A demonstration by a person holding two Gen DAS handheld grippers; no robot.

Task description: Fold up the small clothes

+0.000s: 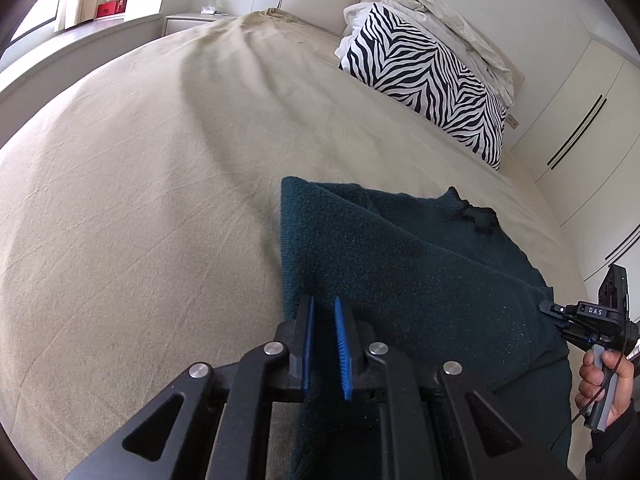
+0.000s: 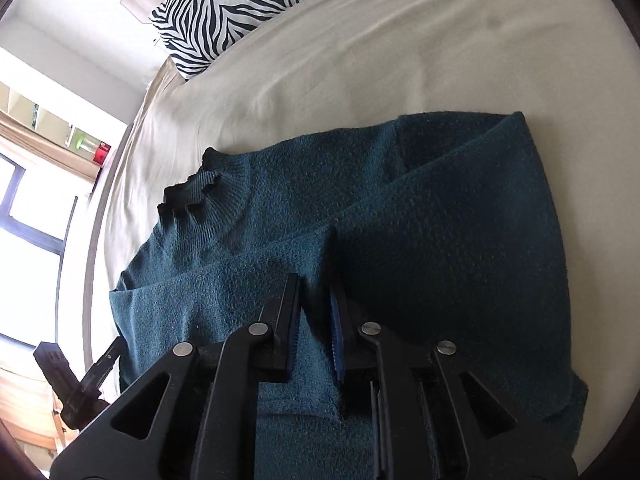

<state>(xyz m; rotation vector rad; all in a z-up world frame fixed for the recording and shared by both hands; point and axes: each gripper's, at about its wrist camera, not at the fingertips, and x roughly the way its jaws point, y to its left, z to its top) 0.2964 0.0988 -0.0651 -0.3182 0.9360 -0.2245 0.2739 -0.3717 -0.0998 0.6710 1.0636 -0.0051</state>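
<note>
The dark teal sweater (image 1: 420, 264) lies on the beige bed (image 1: 140, 200) below the zebra pillow (image 1: 428, 76), with left tongs (image 1: 325, 312) and right tongs (image 2: 316, 292) both clamped on its knit.

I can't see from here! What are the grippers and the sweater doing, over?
Left gripper and right gripper both pinching sweater. Sweater partly folded on bed. Nothing in the way.

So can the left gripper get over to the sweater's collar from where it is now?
Probably yes. The left gripper sits at the near edge of the dark green sweater, and the collar lies flat farther up the bed with nothing on the knit between them.
</note>
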